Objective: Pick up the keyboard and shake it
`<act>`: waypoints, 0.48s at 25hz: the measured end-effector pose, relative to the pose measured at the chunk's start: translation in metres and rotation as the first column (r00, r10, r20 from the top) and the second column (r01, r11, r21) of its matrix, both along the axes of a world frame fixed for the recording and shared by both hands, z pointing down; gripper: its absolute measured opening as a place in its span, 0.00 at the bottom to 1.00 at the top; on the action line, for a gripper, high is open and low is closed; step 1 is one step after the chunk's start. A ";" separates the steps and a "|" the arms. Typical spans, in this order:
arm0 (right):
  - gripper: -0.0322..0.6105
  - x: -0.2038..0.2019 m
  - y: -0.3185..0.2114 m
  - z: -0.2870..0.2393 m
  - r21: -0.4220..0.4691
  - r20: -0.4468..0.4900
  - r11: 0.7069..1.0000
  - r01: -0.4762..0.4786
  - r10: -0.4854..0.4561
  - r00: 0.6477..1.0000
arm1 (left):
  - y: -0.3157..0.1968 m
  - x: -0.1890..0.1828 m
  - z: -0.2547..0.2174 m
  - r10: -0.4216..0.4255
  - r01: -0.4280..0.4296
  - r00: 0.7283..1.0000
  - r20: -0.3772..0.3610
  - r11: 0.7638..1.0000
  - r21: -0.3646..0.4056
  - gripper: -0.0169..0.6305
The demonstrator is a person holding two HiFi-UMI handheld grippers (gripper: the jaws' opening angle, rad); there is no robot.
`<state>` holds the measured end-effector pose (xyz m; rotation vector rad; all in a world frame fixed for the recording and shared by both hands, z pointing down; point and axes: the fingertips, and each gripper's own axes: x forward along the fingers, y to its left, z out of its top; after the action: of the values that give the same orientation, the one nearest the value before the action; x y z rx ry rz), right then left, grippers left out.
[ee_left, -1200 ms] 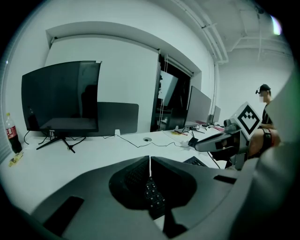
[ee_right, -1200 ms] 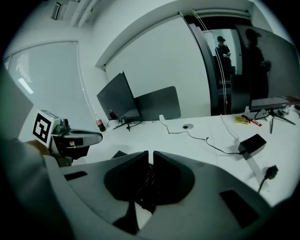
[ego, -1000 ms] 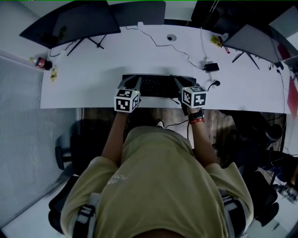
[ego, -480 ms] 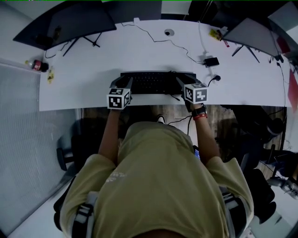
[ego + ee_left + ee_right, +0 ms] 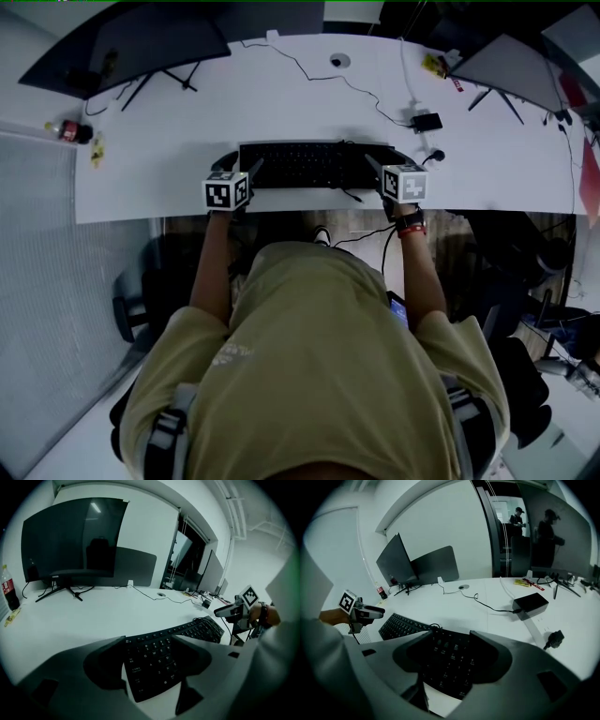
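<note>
Find keyboard [image 5: 309, 165] lying flat on white desk [image 5: 187, 122], upper centre of head view. See left gripper [image 5: 248, 171] at its left end, right gripper [image 5: 373, 164] at right end; both jaws spread, just opened wider, straddling keys without pinching

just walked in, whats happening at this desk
A person is at a white desk, working at a black keyboard that lies flat on it. The left hand-held gripper is at the keyboard's left end and the right hand-held gripper at its right end. Both have just been opening their jaws. Each now stands open with a keyboard end between its jaws, not clamped on it.
</note>
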<state>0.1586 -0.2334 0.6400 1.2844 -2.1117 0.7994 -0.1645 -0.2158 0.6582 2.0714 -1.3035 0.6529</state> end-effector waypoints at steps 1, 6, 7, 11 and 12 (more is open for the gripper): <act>0.46 0.004 -0.001 0.001 -0.006 -0.001 1.000 -0.006 0.006 1.000 | -0.001 0.000 0.003 0.000 0.000 1.000 -0.005 1.000 -0.013 0.50; 0.50 0.021 -0.008 0.008 -0.042 -0.007 0.998 -0.039 0.039 0.999 | -0.007 0.000 0.020 0.007 -0.008 1.000 -0.014 0.998 -0.069 0.57; 0.52 0.024 -0.008 0.011 -0.049 -0.010 0.998 -0.045 0.045 0.999 | -0.007 0.001 0.023 0.007 -0.008 1.000 -0.017 0.997 -0.079 0.58; 0.55 0.039 -0.012 0.025 -0.055 -0.038 0.995 -0.078 0.076 0.996 | -0.010 0.001 0.033 0.010 -0.012 1.000 -0.019 0.993 -0.120 0.60; 0.55 0.042 -0.014 0.028 -0.056 -0.045 0.995 -0.084 0.081 0.996 | -0.012 0.001 0.035 0.010 -0.013 1.000 -0.018 0.992 -0.129 0.60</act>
<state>0.2006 -0.2470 0.6682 1.3538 -1.9986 0.8538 -0.1638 -0.2280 0.6927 1.9771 -1.2081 0.7035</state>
